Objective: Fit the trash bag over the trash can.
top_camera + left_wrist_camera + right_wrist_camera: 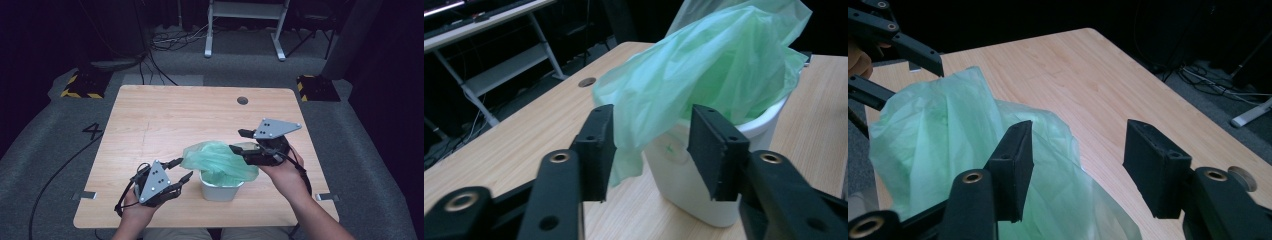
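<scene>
The white bin (221,189) stands at the 6 o'clock edge of the tabletop (165,120), with the green bag (220,162) heaped loosely over its rim. The left gripper (181,170) at 9 o'clock of the bin and the right gripper (240,141) at 2 o'clock both stand open, holding nothing.

Hazards:
- Unsecured film may slide off the rim.
- A one-sided pull may tip the light bin.
- Pinching too little film may tear it.

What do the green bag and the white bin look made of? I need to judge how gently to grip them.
The green bag looks like thin plastic film: translucent, faintly glossy, crumpled into soft folds that let light through. The white bin looks like rigid moulded plastic: smooth, opaque walls with a rolled rim, slightly satin. The table beneath shows a light wood-grain pattern; whether solid wood or laminate cannot be told.
</scene>
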Available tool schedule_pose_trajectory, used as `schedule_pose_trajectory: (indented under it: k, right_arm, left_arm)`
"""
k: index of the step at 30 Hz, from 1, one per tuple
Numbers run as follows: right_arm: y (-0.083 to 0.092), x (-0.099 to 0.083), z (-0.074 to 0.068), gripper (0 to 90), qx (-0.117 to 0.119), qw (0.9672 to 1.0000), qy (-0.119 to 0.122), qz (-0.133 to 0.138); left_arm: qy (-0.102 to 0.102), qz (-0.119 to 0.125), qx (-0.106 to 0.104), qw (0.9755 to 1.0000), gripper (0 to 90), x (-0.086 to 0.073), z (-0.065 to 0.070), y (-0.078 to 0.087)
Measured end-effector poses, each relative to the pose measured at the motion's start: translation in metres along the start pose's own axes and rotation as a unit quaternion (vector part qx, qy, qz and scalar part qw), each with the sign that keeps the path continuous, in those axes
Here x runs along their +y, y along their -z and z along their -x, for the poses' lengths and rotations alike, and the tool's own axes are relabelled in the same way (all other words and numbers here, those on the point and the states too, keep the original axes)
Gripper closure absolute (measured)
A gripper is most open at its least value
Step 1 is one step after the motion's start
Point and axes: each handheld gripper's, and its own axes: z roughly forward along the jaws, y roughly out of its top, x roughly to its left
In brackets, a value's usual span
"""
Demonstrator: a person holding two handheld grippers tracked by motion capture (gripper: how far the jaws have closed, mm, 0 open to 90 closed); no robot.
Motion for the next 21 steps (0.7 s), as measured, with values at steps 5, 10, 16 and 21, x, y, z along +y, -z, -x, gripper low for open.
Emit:
schedule_pose_trajectory:
  k: [5, 10, 16, 21]
  right_arm:
    - [-0.012, -0.003, -0.010, 47.0, 0.029, 0.9995, 0.006, -0.012]
    - [-0.016, -0.011, -0.025, 47.9, 0.064, 0.9977, 0.008, -0.017]
    - [-0.004, -0.017, -0.042, 48.7, 0.086, 0.9960, 0.018, -0.016]
    - [-0.002, -0.023, -0.050, 48.6, 0.096, 0.9949, 0.021, -0.022]
  left_arm:
    - [0.001, -0.003, -0.008, 1.0000, 62.1, -0.004, 0.003, -0.004]
    - [0.014, -0.005, -0.029, 0.9995, 72.8, -0.004, 0.003, -0.004]
    - [-0.004, 0.007, -0.035, 0.9994, 86.2, 0.002, 0.007, 0.003]
    - [-0.013, -0.009, -0.048, 0.9987, 87.3, -0.003, 0.009, 0.001]
